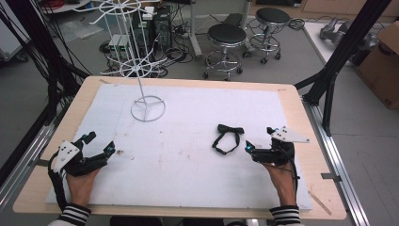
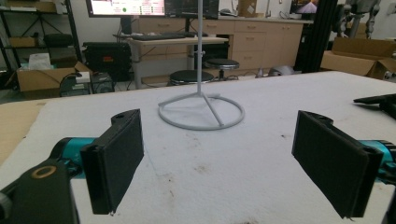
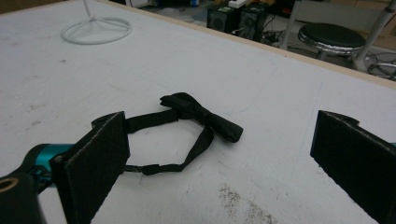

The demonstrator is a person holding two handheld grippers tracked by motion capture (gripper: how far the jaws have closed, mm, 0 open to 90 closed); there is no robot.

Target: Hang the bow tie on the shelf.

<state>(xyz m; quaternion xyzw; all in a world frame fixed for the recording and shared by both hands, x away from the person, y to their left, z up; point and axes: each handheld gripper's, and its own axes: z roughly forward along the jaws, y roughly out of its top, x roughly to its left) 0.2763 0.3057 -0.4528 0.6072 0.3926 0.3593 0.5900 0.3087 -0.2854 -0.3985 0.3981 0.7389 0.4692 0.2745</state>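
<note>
A black bow tie with its strap in a loop lies flat on the white sheet, right of the middle. My right gripper rests just right of it, open, with nothing between its jaws. In the right gripper view the bow tie lies ahead of the right gripper, nearer its left pad. My left gripper sits open at the sheet's left side, far from the tie. In the left gripper view the left gripper faces the white wire stand with bare sheet between its jaws.
The white wire stand rises from a ring base at the sheet's back left, with hooked arms overhead; the stand's base is also in the right gripper view. A wooden table edge borders the sheet. Two stools and black frame posts stand beyond.
</note>
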